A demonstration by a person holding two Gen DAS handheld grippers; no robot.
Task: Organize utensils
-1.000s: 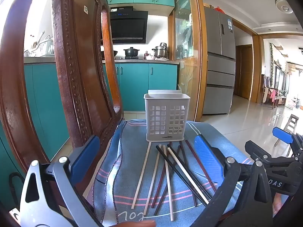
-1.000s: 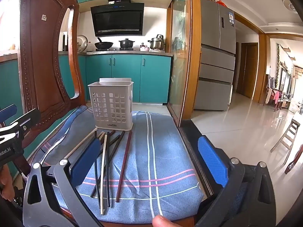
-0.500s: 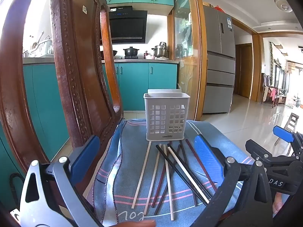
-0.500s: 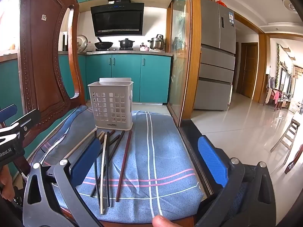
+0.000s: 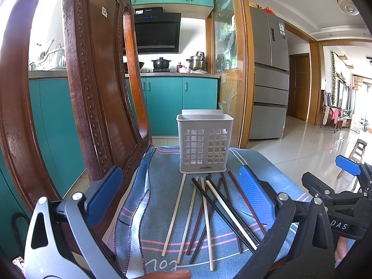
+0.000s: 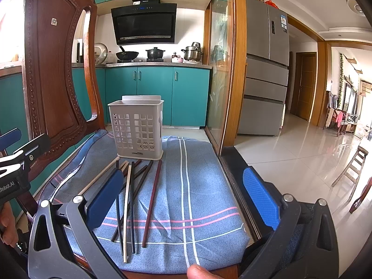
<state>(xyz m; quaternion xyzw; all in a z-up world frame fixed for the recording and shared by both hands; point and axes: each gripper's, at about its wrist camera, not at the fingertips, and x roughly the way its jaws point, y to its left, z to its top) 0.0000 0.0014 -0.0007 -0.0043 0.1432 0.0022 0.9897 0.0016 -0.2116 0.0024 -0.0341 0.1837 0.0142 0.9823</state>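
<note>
A white slotted utensil holder (image 5: pixel 205 143) stands upright and empty at the far end of a blue striped cloth (image 5: pixel 160 211); it also shows in the right wrist view (image 6: pixel 137 130). Several loose chopsticks (image 5: pixel 209 211), pale, black and dark red, lie fanned on the cloth in front of it, also seen in the right wrist view (image 6: pixel 133 197). My left gripper (image 5: pixel 179 200) is open and empty, hovering above the near ends of the chopsticks. My right gripper (image 6: pixel 183 197) is open and empty, to the right of the chopsticks.
A carved wooden chair back (image 5: pixel 93 88) rises close on the left, also in the right wrist view (image 6: pixel 55 74). The cloth's right edge (image 6: pixel 234 186) drops to a tiled floor. Teal kitchen cabinets (image 6: pixel 158 93) and a fridge (image 6: pixel 265 69) stand far behind.
</note>
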